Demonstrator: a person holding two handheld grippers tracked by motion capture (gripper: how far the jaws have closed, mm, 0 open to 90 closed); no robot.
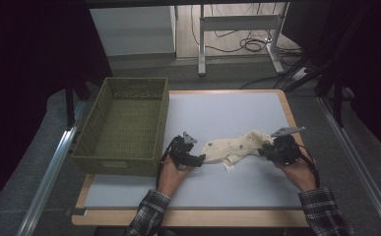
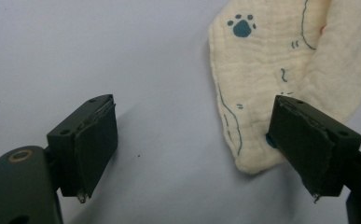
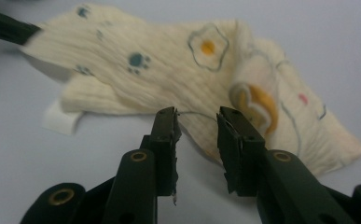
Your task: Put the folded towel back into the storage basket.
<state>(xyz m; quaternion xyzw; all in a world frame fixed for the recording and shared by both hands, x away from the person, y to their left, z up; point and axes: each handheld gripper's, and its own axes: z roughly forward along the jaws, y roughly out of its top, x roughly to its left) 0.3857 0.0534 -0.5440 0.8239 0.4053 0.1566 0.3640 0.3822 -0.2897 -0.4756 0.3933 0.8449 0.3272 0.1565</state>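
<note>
A cream, crinkled muslin cloth printed with blue paw marks and fried eggs (image 1: 235, 145) is lying bunched in a loose strip on the pale grey table mat (image 1: 227, 182), stretching between the two hands just right of the olive-green woven basket (image 1: 124, 127). The left gripper (image 2: 200, 148) is hovering with its jaws spread wide and gripping nothing; one jaw is sitting over the cloth's rounded end, the other over bare mat. The right gripper (image 3: 197, 135) is pointing at the opposite end with its jaws narrowly parted, a fold edge lying at the gap but not yet pinched as far as the right gripper view is showing. Judging by its wrinkles and slumped folds, the cloth is looking light, soft and limp, so it will likely be sagging and dragging rather than holding shape, and it is unlikely to slip from rubber pads. The doubled edges at each end are looking like the surest places to pinch
</note>
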